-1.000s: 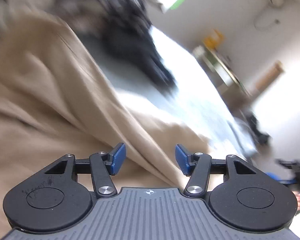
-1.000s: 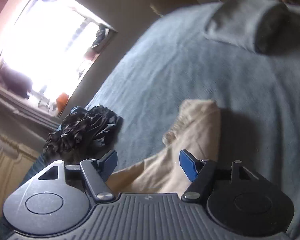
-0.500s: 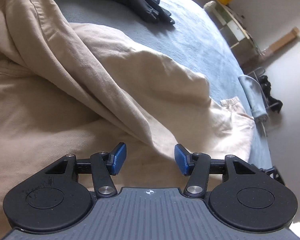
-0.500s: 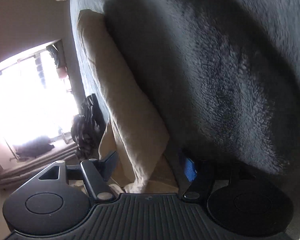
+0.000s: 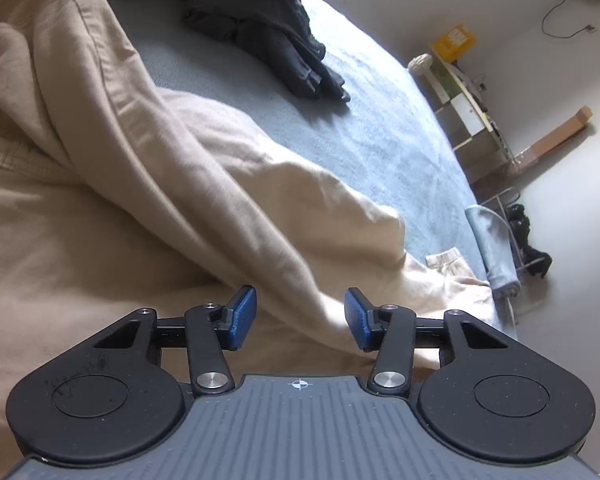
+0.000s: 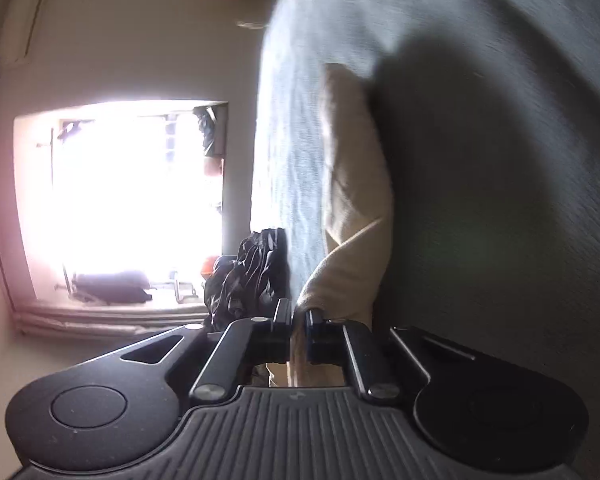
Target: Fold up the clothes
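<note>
Beige trousers (image 5: 148, 184) lie crumpled across a blue-grey bed cover (image 5: 388, 136). One leg runs in a raised fold down toward my left gripper (image 5: 300, 316), which is open, its blue pads either side of that fold without pinching it. In the right wrist view, tilted sideways, my right gripper (image 6: 299, 320) is shut on the beige trousers (image 6: 356, 184), with the cloth pinched between the jaws and stretching away over the bed cover (image 6: 480, 120).
A heap of dark clothes (image 5: 272, 36) lies further up the bed and shows in the right wrist view (image 6: 248, 276) near a bright window (image 6: 136, 192). A folded grey-blue item (image 5: 494, 248) sits at the bed's edge. Shelves (image 5: 468, 96) stand by the wall.
My right gripper has closed on the beige trousers; it was open before. The right view has rolled sideways. My left gripper stays open and the view has steadied over the trouser fold.
</note>
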Motion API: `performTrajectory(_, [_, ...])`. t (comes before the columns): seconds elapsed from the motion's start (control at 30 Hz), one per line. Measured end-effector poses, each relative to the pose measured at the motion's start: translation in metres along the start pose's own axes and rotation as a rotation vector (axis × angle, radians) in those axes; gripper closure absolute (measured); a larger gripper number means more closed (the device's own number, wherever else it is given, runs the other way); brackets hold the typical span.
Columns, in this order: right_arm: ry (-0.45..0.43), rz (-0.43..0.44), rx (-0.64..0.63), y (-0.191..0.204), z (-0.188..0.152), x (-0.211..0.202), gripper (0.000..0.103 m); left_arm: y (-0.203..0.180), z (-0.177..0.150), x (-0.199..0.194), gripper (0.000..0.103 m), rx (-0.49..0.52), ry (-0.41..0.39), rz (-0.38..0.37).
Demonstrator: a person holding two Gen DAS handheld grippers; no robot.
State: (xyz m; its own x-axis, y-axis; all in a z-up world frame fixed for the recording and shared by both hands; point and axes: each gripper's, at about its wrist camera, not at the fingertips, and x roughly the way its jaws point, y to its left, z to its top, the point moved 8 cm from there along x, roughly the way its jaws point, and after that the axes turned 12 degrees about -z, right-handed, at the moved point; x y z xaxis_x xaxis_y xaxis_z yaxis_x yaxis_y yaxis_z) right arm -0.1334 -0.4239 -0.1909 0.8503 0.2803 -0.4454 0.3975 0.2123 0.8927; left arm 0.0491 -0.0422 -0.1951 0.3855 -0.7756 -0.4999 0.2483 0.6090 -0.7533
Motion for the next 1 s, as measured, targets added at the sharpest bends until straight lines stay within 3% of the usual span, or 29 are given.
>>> performTrajectory(0.13, [-0.005,0.004,-0.147,0.04,0.006,0.003,0.098,0.004,0.009,-0.001,0.056,-0.036,-0.014,-0.036])
performTrajectory(0.2, [0.014,-0.023,-0.158,0.049,0.01,0.011,0.098,0.007,0.012,0.001,0.055,-0.07,-0.012,-0.06])
performTrajectory(0.33, [0.031,-0.11,-0.083,0.016,0.011,0.002,0.096,0.016,0.01,0.01,0.055,-0.087,0.028,-0.048])
performTrajectory(0.47, [0.018,-0.171,0.092,-0.032,0.015,0.002,0.096,0.019,0.01,0.014,0.058,-0.079,0.042,-0.039])
performTrajectory(0.57, [0.008,-0.151,0.206,-0.061,0.014,0.012,0.096,0.02,0.011,0.015,0.059,-0.074,0.044,-0.036])
performTrajectory(0.7, [0.009,-0.105,0.257,-0.067,0.014,0.015,0.095,0.019,0.012,0.015,0.061,-0.064,0.042,-0.03])
performTrajectory(0.77, [0.024,-0.09,0.247,-0.066,0.014,0.015,0.092,0.016,0.013,0.014,0.064,-0.048,0.036,-0.025])
performTrajectory(0.87, [0.059,-0.069,0.26,-0.069,0.014,0.015,0.078,0.011,0.015,0.013,0.071,-0.03,0.033,-0.027])
performTrajectory(0.93, [0.078,-0.105,0.273,-0.074,0.013,0.012,0.07,0.008,0.018,0.014,0.073,-0.022,0.036,-0.029])
performTrajectory(1.0, [0.075,-0.163,0.296,-0.077,0.012,0.008,0.07,0.004,0.024,0.014,0.075,-0.013,0.033,-0.03])
